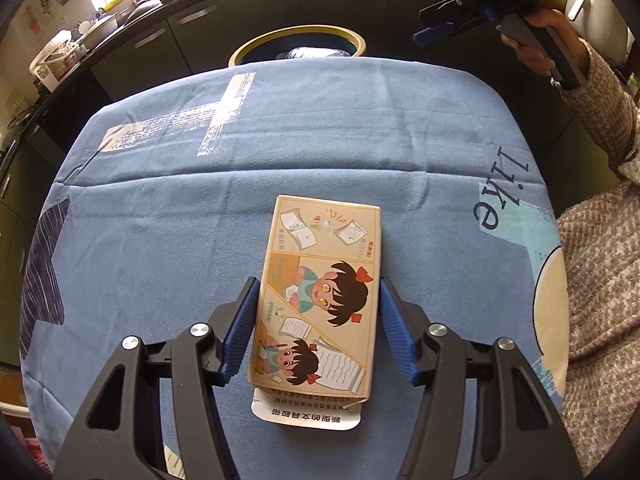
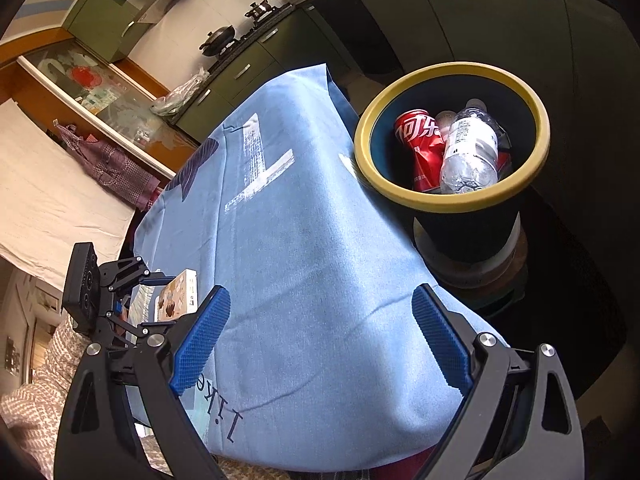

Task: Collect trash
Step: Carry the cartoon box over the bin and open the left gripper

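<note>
A flat cardboard box (image 1: 320, 296) printed with cartoon children lies on the blue tablecloth (image 1: 168, 200). My left gripper (image 1: 319, 286) straddles its near half, both blue pads pressed against its long sides. The box (image 2: 178, 290) and the left gripper (image 2: 120, 292) also show at the lower left of the right wrist view. My right gripper (image 2: 320, 320) stands open with nothing between its fingers, above the table near the dark bin with a yellow rim (image 2: 452, 200). A hand holds the right gripper (image 1: 440, 20) aloft at the far right.
The bin (image 1: 296, 36) stands just past the table's far edge and holds a red cola can (image 2: 416, 136) and a clear plastic bottle (image 2: 468, 148). Dark kitchen cabinets (image 1: 192, 32) run behind it. A person's knitted sleeve (image 1: 592, 264) lies along the table's right side.
</note>
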### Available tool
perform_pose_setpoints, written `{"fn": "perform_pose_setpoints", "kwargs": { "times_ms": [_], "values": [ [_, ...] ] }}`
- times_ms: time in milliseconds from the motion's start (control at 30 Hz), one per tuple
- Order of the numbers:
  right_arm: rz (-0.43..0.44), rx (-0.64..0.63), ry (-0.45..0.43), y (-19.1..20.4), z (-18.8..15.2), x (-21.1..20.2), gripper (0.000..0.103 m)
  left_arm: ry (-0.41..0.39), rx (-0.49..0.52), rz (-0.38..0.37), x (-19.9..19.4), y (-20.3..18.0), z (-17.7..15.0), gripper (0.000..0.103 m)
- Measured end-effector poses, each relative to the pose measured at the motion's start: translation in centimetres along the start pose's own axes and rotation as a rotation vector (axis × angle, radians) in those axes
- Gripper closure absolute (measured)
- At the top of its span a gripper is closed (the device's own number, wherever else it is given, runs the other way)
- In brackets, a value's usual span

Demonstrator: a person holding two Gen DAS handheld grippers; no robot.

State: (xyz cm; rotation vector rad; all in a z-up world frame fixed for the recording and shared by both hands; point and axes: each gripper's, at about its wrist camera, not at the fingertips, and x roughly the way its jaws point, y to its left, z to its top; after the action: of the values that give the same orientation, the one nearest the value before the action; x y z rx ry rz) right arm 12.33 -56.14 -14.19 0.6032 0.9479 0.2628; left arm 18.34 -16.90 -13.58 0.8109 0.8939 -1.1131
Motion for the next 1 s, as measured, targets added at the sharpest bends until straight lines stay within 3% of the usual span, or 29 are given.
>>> {"fn": "perform_pose_setpoints", "kwargs": {
  "times_ms": [300,533,767,1000],
  "values": [
    [0.047,0.036,-0.075,-2.1,-1.6,-3.1,0.012,-0.077,-0.075,0.001,-3.0,-0.6,4.3,0.047],
    [0.066,0.112,-0.138,-6.0,-3.1,-5.6,0.011,-0.108,-0.125,-0.049,-2.9,-0.2,13.9,0.046],
    [0.015,0.194,-0.202,-10.2,-5.3,-9.0,0.011,-0.092,-0.159,-0.093,3.0,0.4,25.8,0.046],
    [-0.054,0.224,-0.237,-12.8,-6.6,-11.9,0.011,-0.004,-0.307,-0.067,11.8,3.4,32.4,0.046]
  ]
}}
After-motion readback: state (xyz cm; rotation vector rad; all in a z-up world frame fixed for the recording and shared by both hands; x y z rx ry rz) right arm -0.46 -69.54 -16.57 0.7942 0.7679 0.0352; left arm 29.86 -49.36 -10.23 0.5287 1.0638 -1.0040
